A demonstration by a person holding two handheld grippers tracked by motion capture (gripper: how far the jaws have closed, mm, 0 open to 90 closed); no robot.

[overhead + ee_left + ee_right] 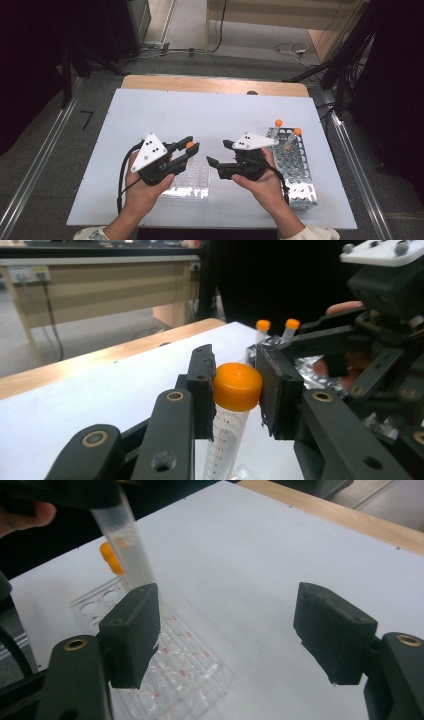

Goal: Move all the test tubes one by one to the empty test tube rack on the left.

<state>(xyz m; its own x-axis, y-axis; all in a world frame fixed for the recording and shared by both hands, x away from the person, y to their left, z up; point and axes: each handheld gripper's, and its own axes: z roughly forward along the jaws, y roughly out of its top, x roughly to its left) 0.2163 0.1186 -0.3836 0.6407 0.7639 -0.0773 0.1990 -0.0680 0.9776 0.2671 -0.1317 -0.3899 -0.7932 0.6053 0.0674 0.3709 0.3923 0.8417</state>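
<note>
A clear graduated tube (225,440) with an orange cap (238,384) hangs upright between the jaws of my left gripper (192,146), which is shut on the cap. In the high view it hangs over the far edge of a clear plastic rack (187,184). My right gripper (218,152) is just to the right of it and stands open, with only bare white table between its pads (131,630). In the right gripper view the held tube (127,545) hangs at the upper left, above the clear rack (170,675).
A perforated metal rack (295,170) stands at the right of the white table top (200,115), holding two upright orange-capped tubes (278,122) (297,131) at its far end. A wooden edge (215,85) runs along the table's far side. Cables lie on the floor beyond.
</note>
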